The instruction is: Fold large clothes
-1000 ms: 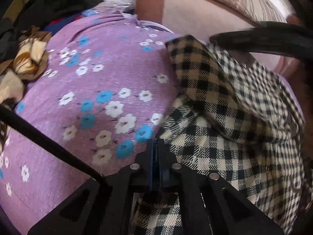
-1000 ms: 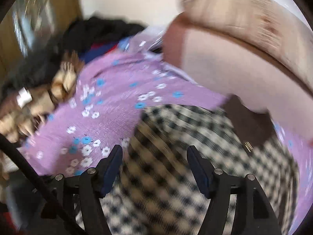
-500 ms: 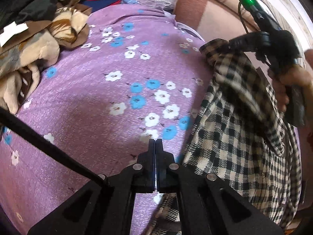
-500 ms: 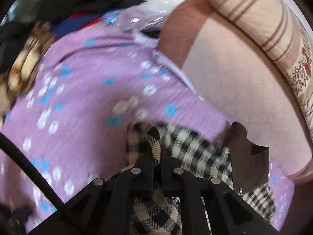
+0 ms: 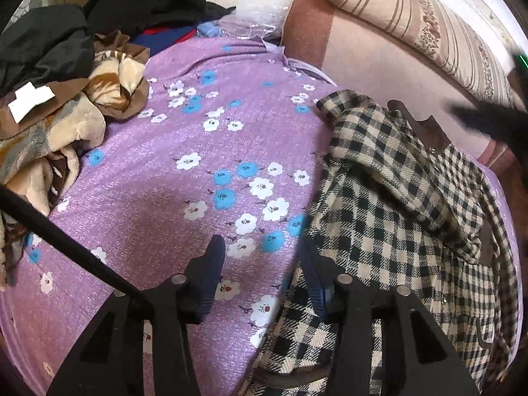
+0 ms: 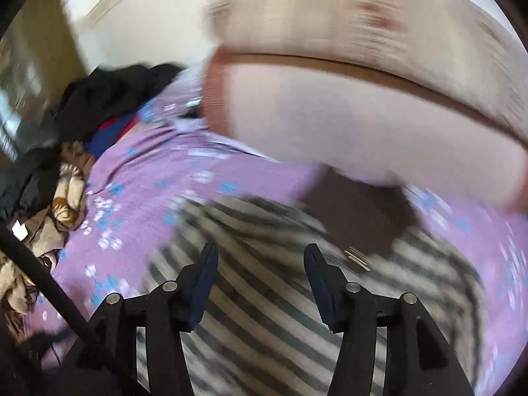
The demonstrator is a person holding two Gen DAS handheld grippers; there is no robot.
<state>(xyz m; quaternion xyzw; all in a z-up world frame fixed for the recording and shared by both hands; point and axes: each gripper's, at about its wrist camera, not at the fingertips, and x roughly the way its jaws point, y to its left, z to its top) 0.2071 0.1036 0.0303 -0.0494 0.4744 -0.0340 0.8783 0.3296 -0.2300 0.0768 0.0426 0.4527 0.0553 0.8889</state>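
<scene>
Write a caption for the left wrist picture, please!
Open left gripper hovers over purple flowered bedsheet, beside a rumpled black-and-cream checked shirt.

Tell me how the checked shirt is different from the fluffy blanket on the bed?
The checked shirt has black and cream squares; the fluffy blanket has brown and tan swirls. The shirt is spread fairly flat on the right of the purple flowered bedsheet; the blanket is bunched in a heap on the left. The shirt has a dark brown collar; the blanket shows none. Both lie on the same sheet.
</scene>
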